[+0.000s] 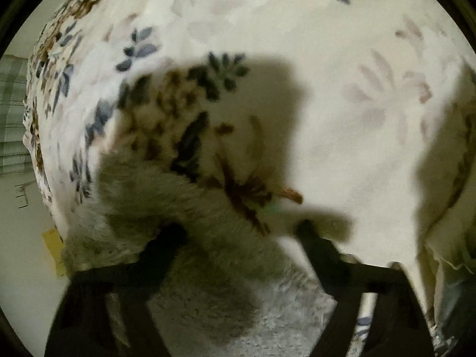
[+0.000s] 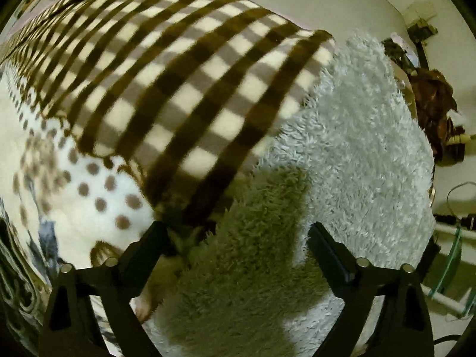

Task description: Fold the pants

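Note:
In the left wrist view, cream pants with blue and brown flower print (image 1: 267, 89) fill the frame, lying over a shaggy pale rug (image 1: 282, 306). My left gripper (image 1: 241, 235) hovers just above a folded floral edge, jaws apart with nothing between them. In the right wrist view, a brown-and-cream checked fleece piece (image 2: 184, 89) lies beside a cream polka-dot fleece (image 2: 98, 190) on the rug (image 2: 357, 154). My right gripper (image 2: 238, 235) is open, its left finger (image 2: 148, 247) by the checked corner.
Bare floor (image 1: 26, 253) and a yellow paper (image 1: 55, 250) lie left of the rug. In the right wrist view, a brown object (image 2: 437, 110), cables and a glass-edged stand (image 2: 455, 255) sit at the right on the floor.

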Demonstrator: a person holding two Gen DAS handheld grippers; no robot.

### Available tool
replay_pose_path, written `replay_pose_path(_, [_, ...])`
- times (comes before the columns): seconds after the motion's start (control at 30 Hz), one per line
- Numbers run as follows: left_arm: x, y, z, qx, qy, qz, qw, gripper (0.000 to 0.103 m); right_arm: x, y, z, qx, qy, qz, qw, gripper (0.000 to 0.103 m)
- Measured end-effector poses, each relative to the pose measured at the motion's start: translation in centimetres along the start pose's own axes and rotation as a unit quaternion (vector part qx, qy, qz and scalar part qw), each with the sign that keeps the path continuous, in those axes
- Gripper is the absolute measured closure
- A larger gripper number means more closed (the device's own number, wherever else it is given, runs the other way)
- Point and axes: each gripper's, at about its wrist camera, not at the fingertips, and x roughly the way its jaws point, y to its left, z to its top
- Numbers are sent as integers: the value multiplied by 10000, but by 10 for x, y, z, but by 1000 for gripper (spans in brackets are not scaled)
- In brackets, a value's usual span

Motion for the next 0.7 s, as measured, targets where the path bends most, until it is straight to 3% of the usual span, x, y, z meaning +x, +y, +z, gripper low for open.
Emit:
replay_pose_path(0.03, [-5, 1, 0, -19, -75, -27, 10000, 70, 2, 2, 2, -61, -15, -8, 10000, 17])
replay_pose_path(0.07, [-8, 5, 0, -38, -139, -127, 9998, 85, 2, 7, -2, -105, -20, -19, 9999, 24])
replay_pose_path(0.1, [-10, 10, 0, -80, -151, -149, 9997, 92, 2, 7, -2, -161, -26, -30, 9999, 29])
replay_pose_path(0.2, [-20, 29, -2, -242, -219, -505, 9982, 96, -4, 5, -20, -330, -112, -95, 9993, 59])
replay_pose_path(0.27, [-28, 39, -5, -286, -268, -671, 9970, 97, -14, 6, -29, -428, -171, -144, 9988, 87])
replay_pose_path(0.37, [-44, 57, -13, -349, -389, -932, 9943, 98, -28, -1, -39, -524, -209, 2, 9984, 92])
replay_pose_path(0.7, [-102, 107, -59, -277, -649, -1802, 9811, 98, -134, -59, -72, -748, -589, 818, 9921, 95])
